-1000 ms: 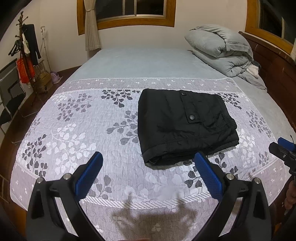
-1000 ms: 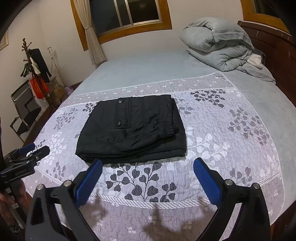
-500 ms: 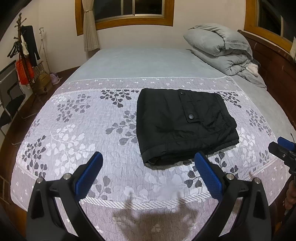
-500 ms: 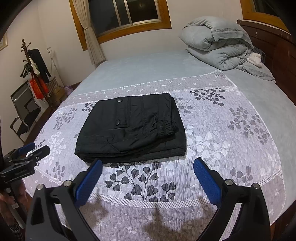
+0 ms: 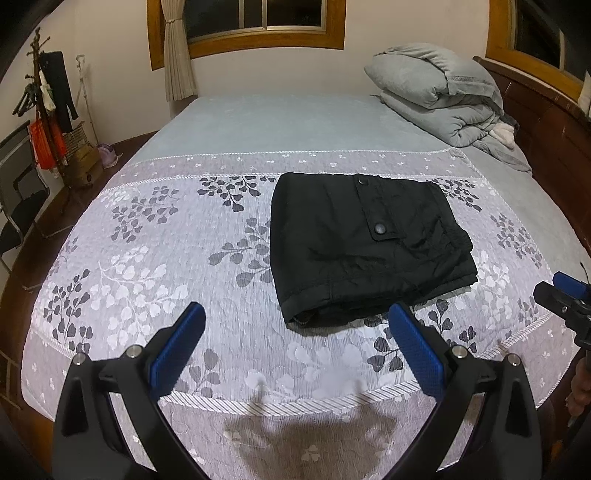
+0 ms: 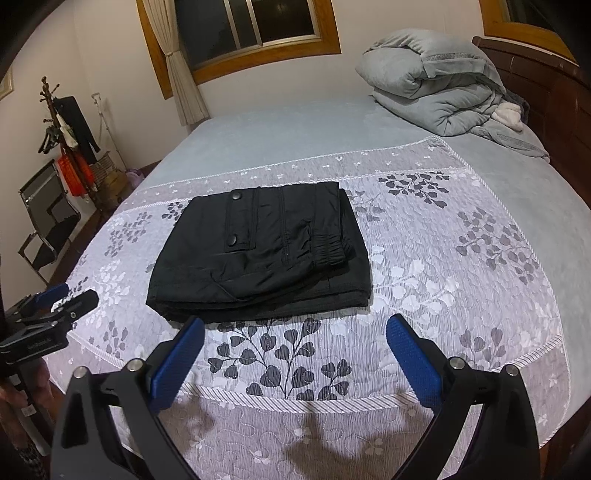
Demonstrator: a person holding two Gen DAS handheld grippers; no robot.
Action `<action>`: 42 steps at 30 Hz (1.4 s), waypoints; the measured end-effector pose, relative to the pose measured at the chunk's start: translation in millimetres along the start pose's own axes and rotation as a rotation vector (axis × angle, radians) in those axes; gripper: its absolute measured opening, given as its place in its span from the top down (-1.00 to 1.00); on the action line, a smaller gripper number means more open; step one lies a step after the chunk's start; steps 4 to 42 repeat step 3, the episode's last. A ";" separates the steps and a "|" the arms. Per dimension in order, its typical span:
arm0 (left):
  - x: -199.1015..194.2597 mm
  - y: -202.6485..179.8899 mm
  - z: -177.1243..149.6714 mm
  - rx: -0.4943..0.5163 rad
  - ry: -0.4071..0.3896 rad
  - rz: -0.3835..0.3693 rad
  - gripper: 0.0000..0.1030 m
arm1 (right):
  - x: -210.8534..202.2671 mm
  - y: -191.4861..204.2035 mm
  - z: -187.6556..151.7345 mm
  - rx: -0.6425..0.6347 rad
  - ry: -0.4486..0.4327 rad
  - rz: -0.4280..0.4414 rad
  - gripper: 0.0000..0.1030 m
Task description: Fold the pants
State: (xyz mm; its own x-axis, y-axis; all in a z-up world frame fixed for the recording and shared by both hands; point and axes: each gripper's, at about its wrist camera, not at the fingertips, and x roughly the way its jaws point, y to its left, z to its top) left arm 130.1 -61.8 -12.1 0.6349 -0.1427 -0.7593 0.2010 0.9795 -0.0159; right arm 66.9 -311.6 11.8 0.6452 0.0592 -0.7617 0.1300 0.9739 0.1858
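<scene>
The black pants (image 5: 365,243) lie folded into a flat rectangle on the floral white bedspread (image 5: 155,266); they also show in the right wrist view (image 6: 262,258). My left gripper (image 5: 297,341) is open and empty, held above the bed's near edge, short of the pants. My right gripper (image 6: 295,350) is open and empty, also just short of the pants' near edge. The right gripper's tip shows at the right edge of the left wrist view (image 5: 565,295); the left gripper shows at the left edge of the right wrist view (image 6: 48,314).
A rolled grey duvet (image 5: 439,99) lies at the far right by the wooden headboard (image 5: 546,147). A coat rack (image 5: 44,110) and a chair (image 6: 48,221) stand left of the bed. A curtained window (image 5: 258,22) is on the far wall.
Both grippers stay open and have hardly shifted; the left view has tilted up slightly. The pants have not moved.
</scene>
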 end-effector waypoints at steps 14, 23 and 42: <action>0.5 -0.8 -0.5 0.005 0.001 -0.003 -0.92 | 0.1 0.0 0.1 0.000 0.001 0.001 -0.93; 0.5 -0.8 -0.5 0.005 0.001 -0.003 -0.92 | 0.1 0.0 0.1 0.000 0.001 0.001 -0.93; 0.5 -0.8 -0.5 0.005 0.001 -0.003 -0.92 | 0.1 0.0 0.1 0.000 0.001 0.001 -0.93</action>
